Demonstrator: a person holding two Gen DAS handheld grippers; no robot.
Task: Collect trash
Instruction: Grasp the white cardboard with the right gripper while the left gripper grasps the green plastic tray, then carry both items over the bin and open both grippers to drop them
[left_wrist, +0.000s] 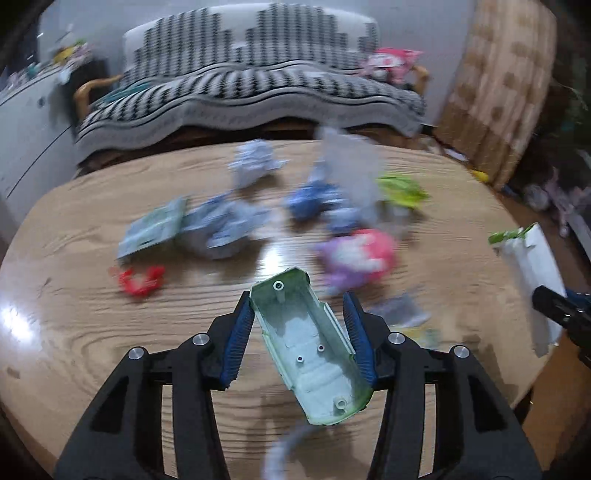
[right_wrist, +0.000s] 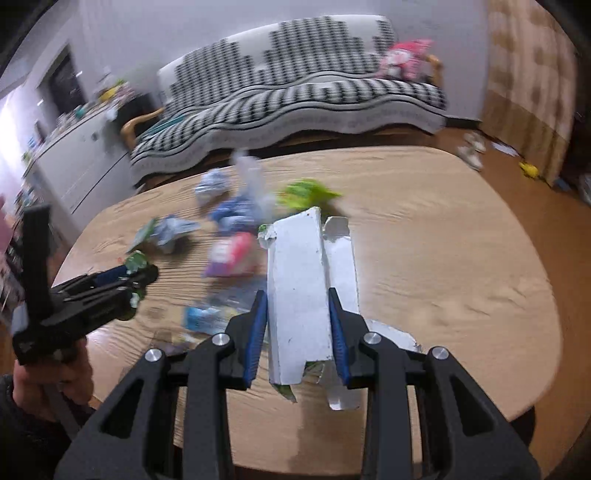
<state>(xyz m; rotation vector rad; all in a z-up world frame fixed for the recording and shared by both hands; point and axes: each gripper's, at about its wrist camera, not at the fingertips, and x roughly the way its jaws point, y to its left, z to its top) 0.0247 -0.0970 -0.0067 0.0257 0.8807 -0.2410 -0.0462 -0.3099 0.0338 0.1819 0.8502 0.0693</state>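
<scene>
My left gripper (left_wrist: 297, 295) is shut on a pale green plastic shell (left_wrist: 310, 347), held slantwise above the wooden table (left_wrist: 66, 302). My right gripper (right_wrist: 297, 293) is shut on a torn white carton (right_wrist: 295, 266) that stands up between its blue pads. The carton (left_wrist: 532, 266) also shows at the right edge of the left wrist view. Loose trash lies blurred on the table: crumpled paper (left_wrist: 221, 229), a blue wrapper (left_wrist: 310, 199), a pink and purple wrapper (left_wrist: 358, 254), a green wrapper (left_wrist: 400, 186) and a red piece (left_wrist: 140, 282).
A sofa with a black and white cover (right_wrist: 295, 92) runs behind the table. A white cabinet (right_wrist: 85, 158) stands at the left, a curtain (right_wrist: 528, 85) at the right. A person's hand (right_wrist: 51, 384) holds the left gripper at the table's left edge.
</scene>
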